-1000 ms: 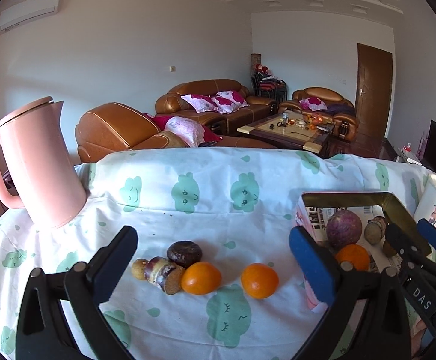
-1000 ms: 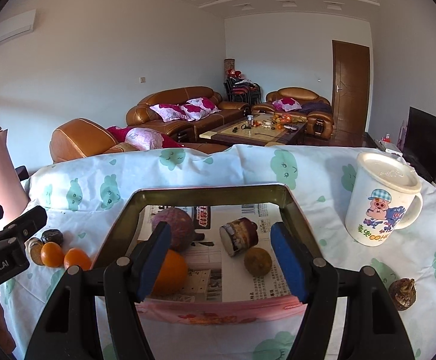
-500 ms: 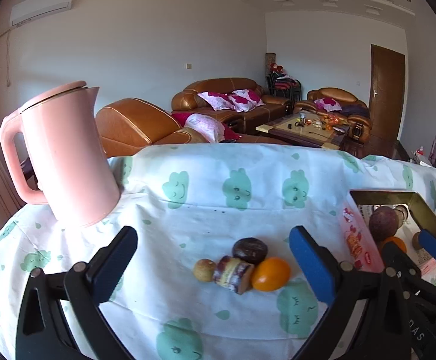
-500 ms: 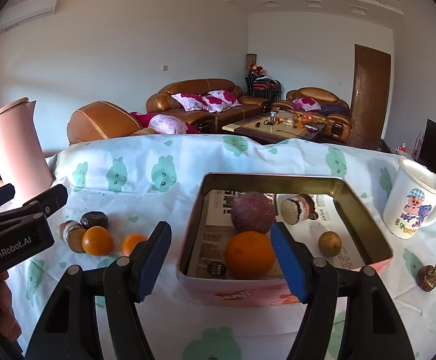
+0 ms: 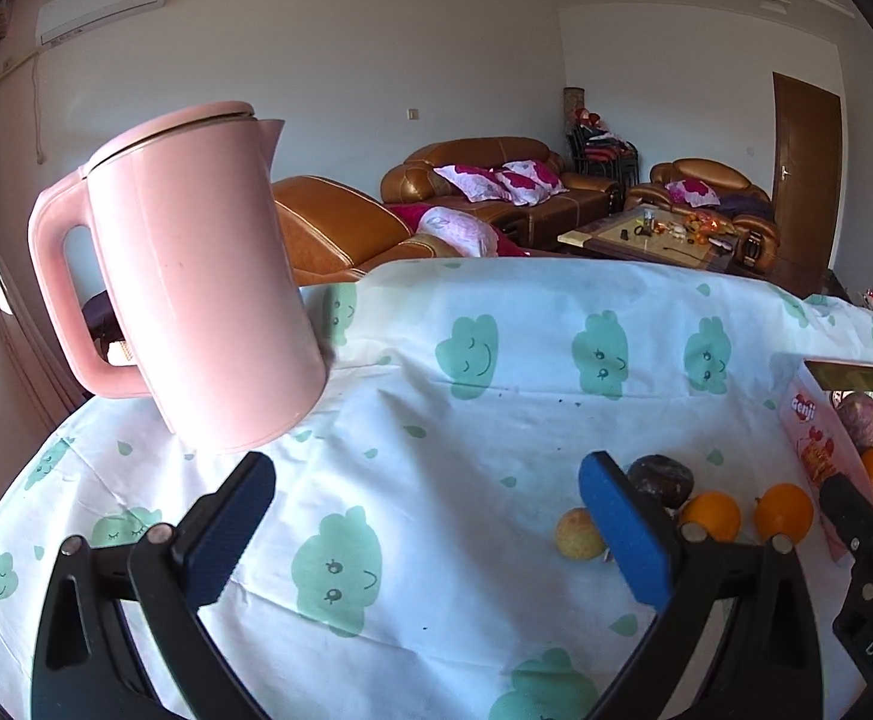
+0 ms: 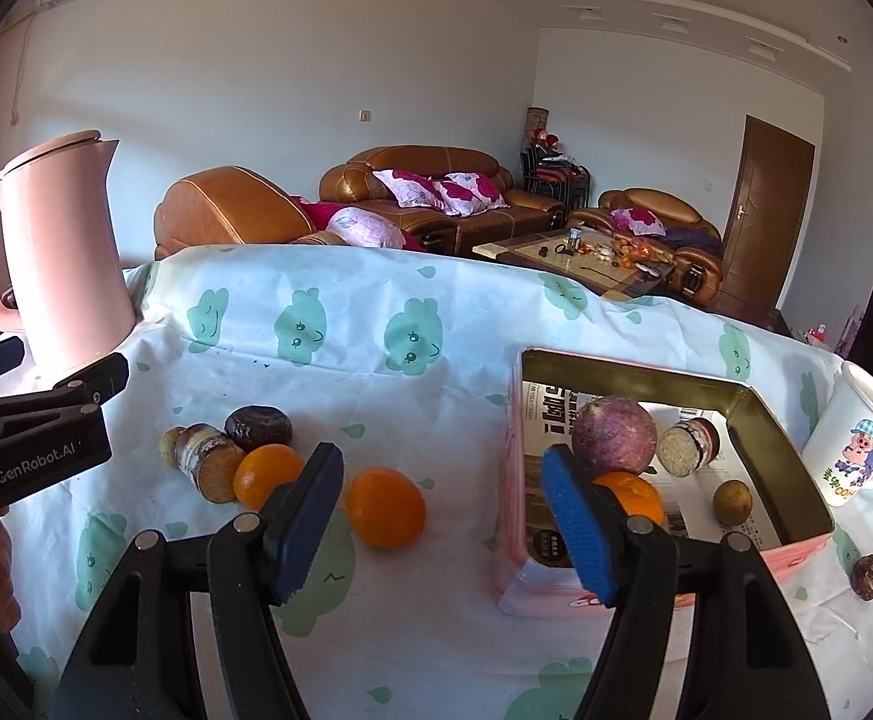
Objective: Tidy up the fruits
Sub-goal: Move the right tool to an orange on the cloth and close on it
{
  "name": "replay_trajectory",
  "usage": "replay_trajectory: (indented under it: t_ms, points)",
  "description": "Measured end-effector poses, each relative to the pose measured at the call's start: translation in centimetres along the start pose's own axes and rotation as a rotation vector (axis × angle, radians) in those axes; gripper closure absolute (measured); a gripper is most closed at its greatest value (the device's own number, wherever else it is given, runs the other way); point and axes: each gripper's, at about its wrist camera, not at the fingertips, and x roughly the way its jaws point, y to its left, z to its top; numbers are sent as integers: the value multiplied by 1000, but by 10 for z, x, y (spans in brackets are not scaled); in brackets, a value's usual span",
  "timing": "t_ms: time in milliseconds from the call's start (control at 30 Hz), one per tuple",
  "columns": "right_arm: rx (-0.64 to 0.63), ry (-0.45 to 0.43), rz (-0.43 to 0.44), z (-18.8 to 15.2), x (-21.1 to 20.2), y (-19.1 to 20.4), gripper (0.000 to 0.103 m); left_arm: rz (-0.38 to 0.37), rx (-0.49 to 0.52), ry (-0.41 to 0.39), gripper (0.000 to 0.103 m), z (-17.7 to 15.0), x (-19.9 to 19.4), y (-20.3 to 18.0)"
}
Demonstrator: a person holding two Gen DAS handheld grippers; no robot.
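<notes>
Fruits are sitting in two spots on the table point(image 6: 472, 324), which is wearing a white cloth with green smiley clouds. The pink tin point(image 6: 556, 576) near the right edge is holding a purple round fruit point(image 6: 613, 441), an orange point(image 6: 637, 495), a cut chunk point(image 6: 685, 447) and a small brownish fruit point(image 6: 732, 501) on newspaper lining. The pink kettle point(image 6: 64, 264) is standing by the back-left corner, and a cartoon mug point(image 6: 856, 444) is sitting just right of the tin. The right gripper point(image 6: 445, 519) is hanging spread wide with nothing between its blue pads, and the left gripper point(image 5: 427, 531) is spread and empty too. Left of the tin, two loose oranges point(image 6: 385, 507) point(image 6: 265, 474), a dark fruit point(image 6: 258, 427), a cut yam-like piece point(image 6: 208, 468) and a small yellowish one point(image 5: 580, 533) are clustering mid-table. A tiny brown bulb point(image 6: 868, 576) is lying beside the tin's near right corner.
</notes>
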Motion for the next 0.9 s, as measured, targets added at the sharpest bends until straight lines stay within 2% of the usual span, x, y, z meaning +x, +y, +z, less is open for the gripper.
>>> replay_trajectory:
  t_ms: [333, 533, 600, 700, 733, 900]
  points:
    - [-17, 32, 18, 3, 7, 9, 33, 10, -11, 14, 0, 4, 6, 8]
    - [5, 40, 94, 0, 6, 2, 33, 40, -24, 33, 0, 5, 14, 19]
    - [-1, 45, 127, -2, 4, 0, 38, 58, -23, 43, 0, 5, 17, 23]
    - [-15, 91, 168, -6, 8, 2, 57, 72, -33, 67, 0, 6, 21, 29]
    - [-16, 108, 181, -7, 11, 3, 60, 71, -40, 74, 0, 5, 22, 31]
    - [-33, 150, 171, -1, 26, 9, 63, 51, -43, 93, 0, 5, 25, 31]
